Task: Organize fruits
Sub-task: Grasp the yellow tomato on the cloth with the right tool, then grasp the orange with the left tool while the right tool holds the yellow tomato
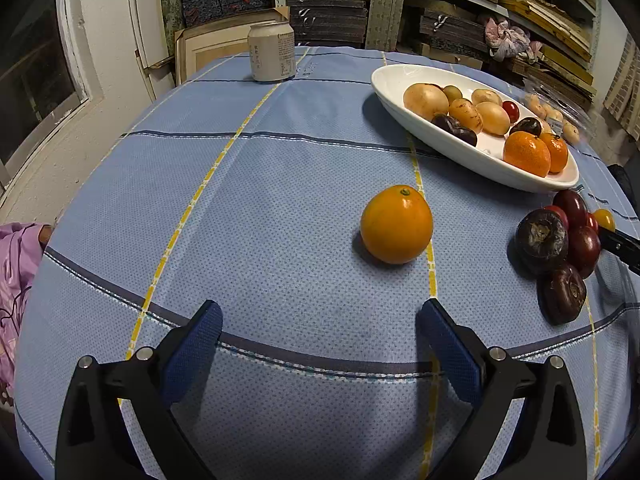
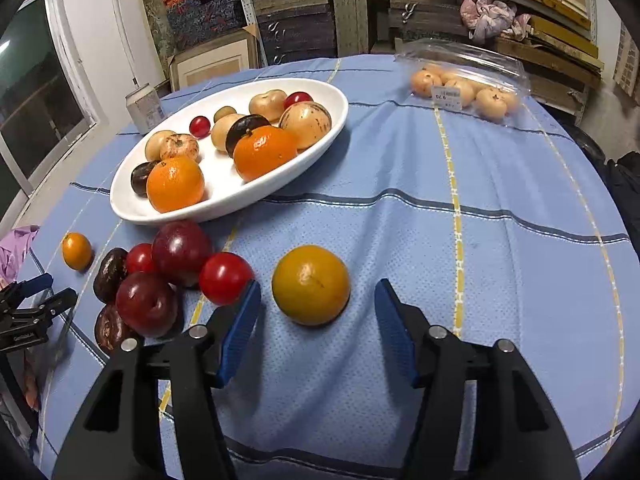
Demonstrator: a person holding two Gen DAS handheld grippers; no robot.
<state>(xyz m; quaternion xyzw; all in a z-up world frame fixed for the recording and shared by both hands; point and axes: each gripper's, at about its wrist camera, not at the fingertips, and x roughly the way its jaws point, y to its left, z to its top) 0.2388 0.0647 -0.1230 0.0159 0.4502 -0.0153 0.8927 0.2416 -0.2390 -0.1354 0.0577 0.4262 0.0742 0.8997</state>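
a pick-up step is in hand: the right gripper [image 2: 318, 300] is set around a yellow-orange fruit [image 2: 311, 285] lying on the blue tablecloth [image 2: 500, 248], near the white dish [image 2: 224, 200] already loaded with fruit. its jaws stand partly open, with the fruit between them; no pad appears to touch it, though contact at the near side cannot be ruled out. the next move is judged to call for further closing, a lift, and a carry left and far to the dish. the left gripper [image 1: 320, 316] is held wide open and empty, a small orange [image 1: 396, 224] lying beyond it.
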